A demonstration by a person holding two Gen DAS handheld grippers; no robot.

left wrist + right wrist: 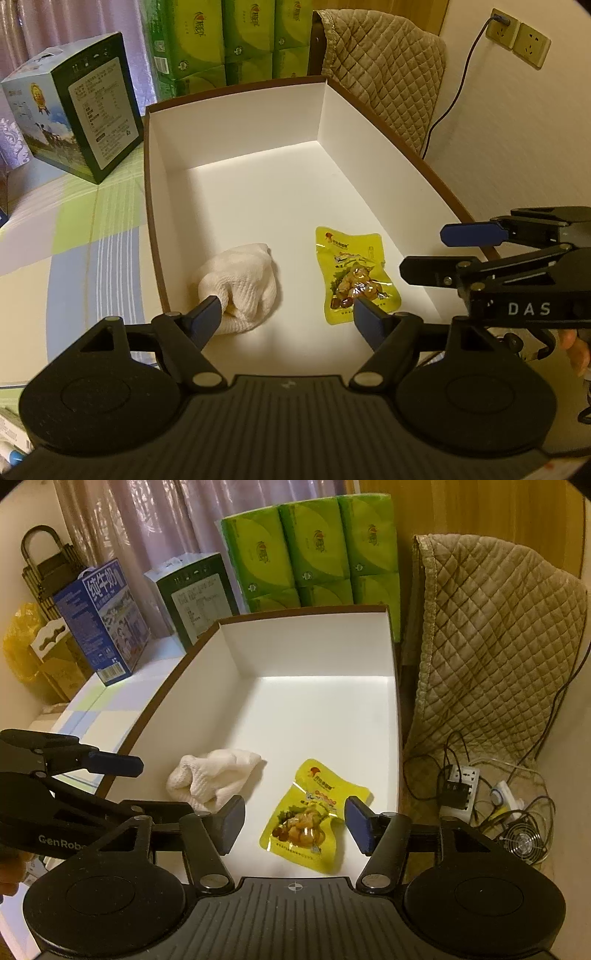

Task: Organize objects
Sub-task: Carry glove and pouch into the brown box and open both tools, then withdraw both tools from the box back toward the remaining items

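We hold the left gripper [286,308] low over the near end of the white box [236,129], fingers pointing forward and down, jaws spread wide with nothing between them. Its left fingertip [211,303] appears against the near edge of the crumpled white cloth [240,286]; we cannot tell whether it touches. Its right fingertip [364,306] overlaps the near edge of the yellow snack packet [351,273]. Both items lie on the box floor, cloth left, packet right, apart from each other.

We hold the right gripper [295,821] just above the packet [314,819], jaws apart, straddling it and gripping nothing. In the left wrist view the right gripper [443,254] enters from the right, over the box's right wall. The box sits on a checked tablecloth [74,229]
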